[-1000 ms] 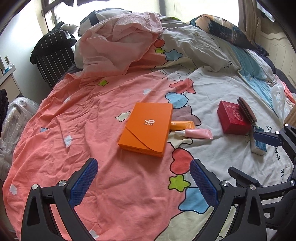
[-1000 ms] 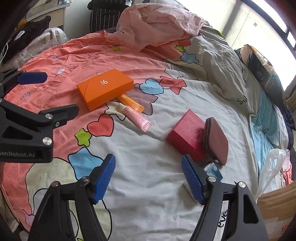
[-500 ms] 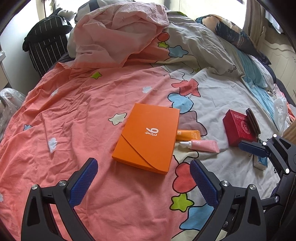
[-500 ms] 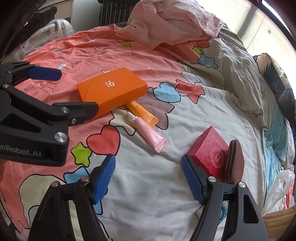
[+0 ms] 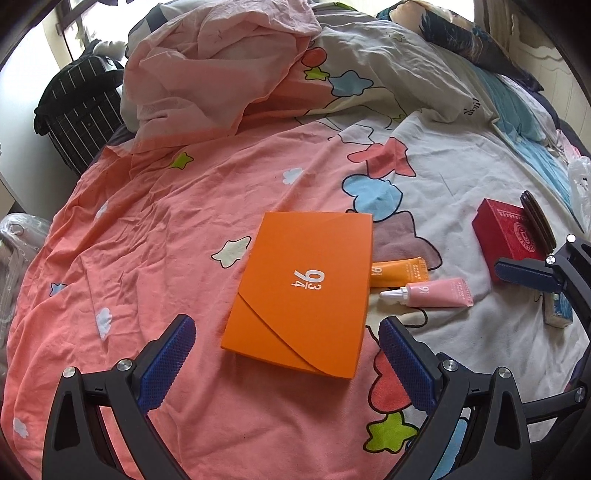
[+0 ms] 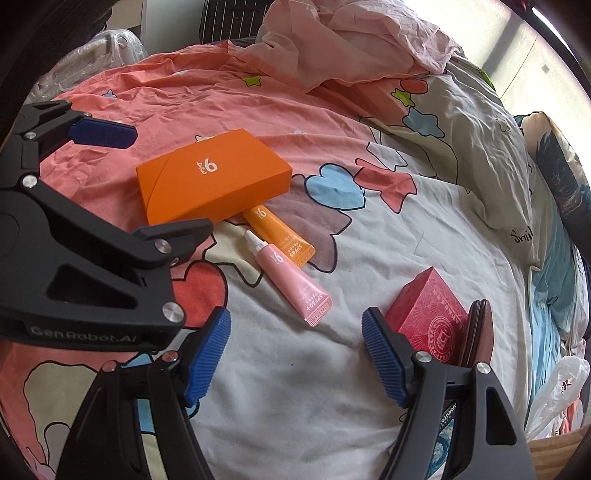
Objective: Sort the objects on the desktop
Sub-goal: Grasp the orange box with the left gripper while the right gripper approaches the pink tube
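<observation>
An orange flat box [image 5: 306, 288] [image 6: 212, 181] lies on the bedspread. An orange tube [image 5: 400, 271] [image 6: 279, 236] sits half under its right edge, and a pink tube [image 5: 430, 293] [image 6: 291, 277] lies beside that. A red box [image 5: 508, 230] [image 6: 428, 317] and a brown pouch [image 5: 537, 218] [image 6: 480, 332] lie to the right. My left gripper [image 5: 286, 363] is open just short of the orange box. My right gripper [image 6: 295, 354] is open and empty, just short of the pink tube's flat end, with the red box at its right finger.
A crumpled pink and white duvet [image 5: 221, 62] is heaped at the far side. A dark patterned pillow [image 5: 461, 33] lies far right. A black striped bag [image 5: 81, 107] stands beyond the bed. A small blue packet [image 5: 559, 312] and a plastic bag [image 6: 557, 391] lie near the right edge.
Both grippers have moved forward toward the objects, which now look larger and closer. The left one nears the orange box, the right one nears the pink tube. Both stay open.
</observation>
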